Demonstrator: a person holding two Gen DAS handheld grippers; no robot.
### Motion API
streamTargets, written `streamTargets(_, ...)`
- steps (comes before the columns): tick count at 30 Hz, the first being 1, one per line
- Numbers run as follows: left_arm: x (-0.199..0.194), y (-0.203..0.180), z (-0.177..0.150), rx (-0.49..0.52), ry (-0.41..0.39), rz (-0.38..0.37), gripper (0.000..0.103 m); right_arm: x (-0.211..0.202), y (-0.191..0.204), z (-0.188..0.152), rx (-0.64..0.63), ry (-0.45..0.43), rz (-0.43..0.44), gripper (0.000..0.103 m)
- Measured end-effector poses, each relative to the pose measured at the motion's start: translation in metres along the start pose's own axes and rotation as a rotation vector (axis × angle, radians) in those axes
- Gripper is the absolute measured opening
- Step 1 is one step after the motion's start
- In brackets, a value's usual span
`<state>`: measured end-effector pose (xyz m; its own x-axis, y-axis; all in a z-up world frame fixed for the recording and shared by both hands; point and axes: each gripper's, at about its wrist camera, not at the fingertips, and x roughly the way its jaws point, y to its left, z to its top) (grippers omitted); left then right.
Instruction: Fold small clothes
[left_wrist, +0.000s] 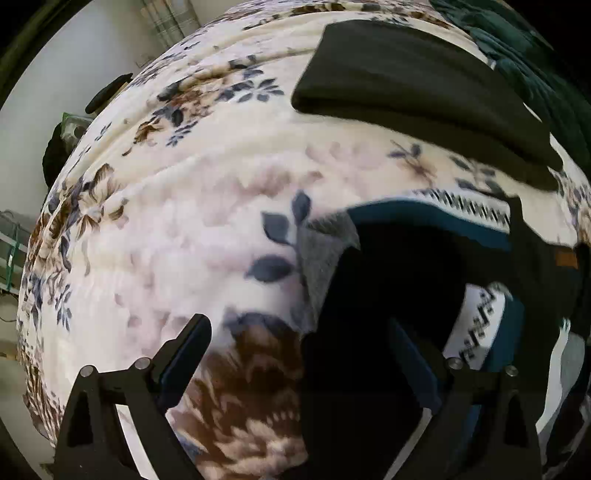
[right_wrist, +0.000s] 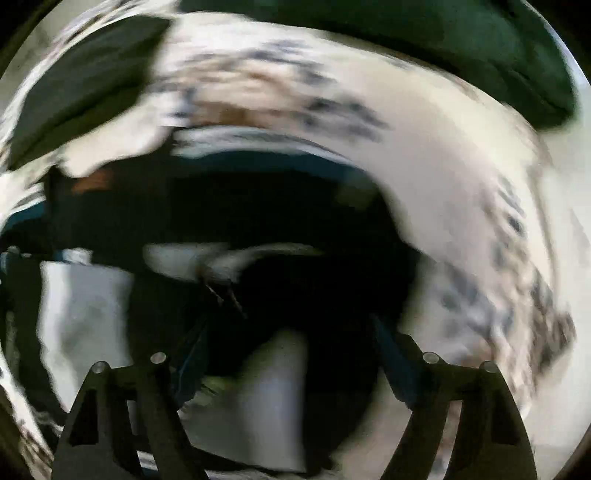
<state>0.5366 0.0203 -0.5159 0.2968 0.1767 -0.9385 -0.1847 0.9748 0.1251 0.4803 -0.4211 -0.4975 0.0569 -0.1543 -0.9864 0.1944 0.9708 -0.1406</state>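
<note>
Dark garment (left_wrist: 388, 280) — blue-edged, rumpled, on floral blanket (left_wrist: 184, 229)

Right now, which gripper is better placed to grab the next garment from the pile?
Probably left: the left gripper is open with the black garment's edge sharply visible between its fingers. The right gripper view is blurred.

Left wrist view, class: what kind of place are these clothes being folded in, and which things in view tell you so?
Most likely a bedroom at home. The clothes lie on a plush floral blanket spread like bedding, a folded dark garment rests on it, and a plain white wall stands beyond the edge.
</note>
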Motion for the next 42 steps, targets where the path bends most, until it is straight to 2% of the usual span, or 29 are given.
streamTargets(3, -0.010, 0.010, 0.004, -0.049, -0.032, -0.019, 0.097, -0.013, -0.040, -0.015, 0.126, 0.012, 0.056, 0.082)
streamTargets(6, -0.023, 0.015, 0.004, -0.071, -0.052, -0.047, 0.097, -0.038, -0.071, -0.022, 0.282, -0.044, 0.184, 0.083)
streamTargets(8, -0.027, 0.011, 0.003, -0.052, -0.056, -0.048, 0.097, -0.046, -0.085, -0.019, 0.384, -0.057, 0.299, 0.083)
streamTargets(10, -0.026, 0.005, 0.003, -0.024, -0.056, -0.047, 0.097, -0.043, -0.079, -0.012, 0.435, -0.038, 0.358, 0.083)
streamTargets(11, -0.024, 0.003, 0.003, -0.013, -0.051, -0.046, 0.097, -0.035, -0.066, -0.006, 0.420, -0.024, 0.381, 0.083)
streamTargets(14, -0.011, -0.002, 0.002, 0.009, -0.022, -0.036, 0.097, -0.005, -0.029, 0.011, 0.339, 0.060, 0.378, 0.080)
streamTargets(15, -0.008, -0.002, 0.002, 0.010, -0.015, -0.032, 0.097, 0.001, -0.023, 0.012, 0.318, 0.071, 0.364, 0.069)
streamTargets(16, -0.005, -0.001, 0.002, 0.008, -0.008, -0.032, 0.097, 0.003, -0.018, 0.011, 0.301, 0.068, 0.332, 0.015)
streamTargets(17, -0.002, 0.001, 0.002, 0.001, -0.003, -0.035, 0.097, 0.000, -0.016, 0.010, 0.297, 0.050, 0.311, 0.008)
streamTargets(19, 0.001, 0.005, 0.003, -0.004, -0.005, -0.025, 0.097, -0.020, -0.022, 0.004, 0.317, -0.050, 0.321, 0.008)
streamTargets(22, 0.008, 0.009, 0.006, -0.002, -0.007, -0.009, 0.097, -0.042, -0.039, -0.007, 0.330, -0.149, 0.293, 0.008)
streamTargets(25, 0.019, 0.012, 0.009, -0.004, 0.012, -0.012, 0.099, -0.031, -0.051, -0.014, 0.309, -0.128, 0.245, 0.008)
streamTargets(27, 0.019, 0.014, 0.010, -0.013, 0.022, -0.020, 0.099, -0.008, -0.055, -0.015, 0.277, -0.028, 0.250, 0.009)
streamTargets(28, 0.017, 0.015, 0.010, -0.017, 0.021, -0.021, 0.099, 0.000, -0.056, -0.015, 0.263, 0.015, 0.246, 0.015)
streamTargets(29, 0.011, 0.018, 0.010, -0.022, 0.011, -0.022, 0.099, 0.001, -0.057, -0.016, 0.262, 0.021, 0.234, 0.028)
streamTargets(31, -0.007, 0.026, 0.009, -0.036, -0.024, -0.036, 0.099, -0.014, -0.061, -0.018, 0.281, -0.042, 0.208, 0.046)
streamTargets(33, -0.021, 0.031, 0.005, -0.045, -0.050, -0.060, 0.099, -0.031, -0.063, -0.020, 0.287, -0.114, 0.227, 0.048)
streamTargets(35, -0.025, 0.033, -0.001, -0.032, -0.055, -0.052, 0.099, -0.042, -0.056, -0.022, 0.246, -0.168, 0.271, 0.068)
streamTargets(37, -0.003, 0.031, -0.010, 0.003, 0.012, -0.024, 0.099, -0.026, -0.041, -0.023, 0.182, -0.114, 0.244, 0.070)
streamTargets(39, 0.021, 0.032, -0.017, 0.008, 0.088, -0.037, 0.099, 0.010, -0.038, -0.027, 0.176, 0.022, 0.202, 0.069)
streamTargets(40, 0.022, 0.034, -0.019, -0.009, 0.091, -0.056, 0.099, 0.021, -0.040, -0.029, 0.186, 0.059, 0.199, 0.069)
streamTargets(42, 0.007, 0.039, -0.016, -0.019, 0.048, -0.059, 0.099, 0.017, -0.047, -0.032, 0.217, 0.071, 0.246, 0.069)
